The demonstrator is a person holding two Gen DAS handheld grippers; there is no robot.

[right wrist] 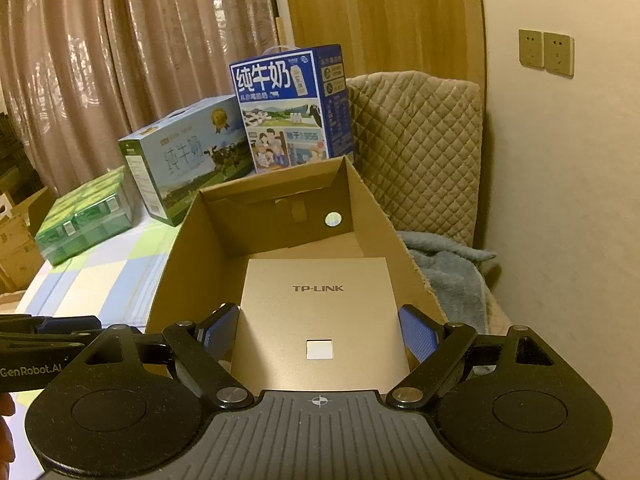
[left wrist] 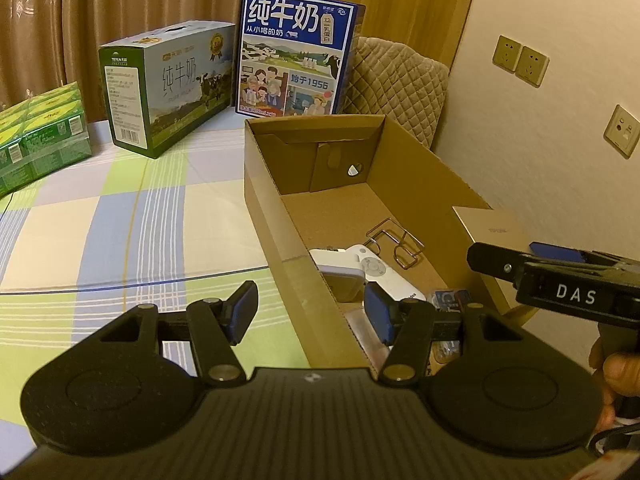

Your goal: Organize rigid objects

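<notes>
right gripper (right wrist: 320,334): fingers clamped on gold TP-LINK box (right wrist: 320,312), held over open cardboard box (right wrist: 188,240) | left gripper (left wrist: 310,310): fingers apart, empty, straddling the carton's near wall | beyond its fingers inside: white remote (left wrist: 374,266), wire clip (left wrist: 394,242)

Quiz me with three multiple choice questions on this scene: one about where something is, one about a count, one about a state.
1. Where is the white remote?
A. in the cardboard box
B. on the checked bedsheet
C. on the chair

2. How many milk cartons stand behind the box?
A. one
B. two
C. four

3. What does the right tool hold?
A. nothing
B. a wire clip
C. the gold TP-LINK box

Answers: 1 A, it lies on the box floor. 2 B, one pale green, one blue. 3 C, the pads flank its sides.
</notes>
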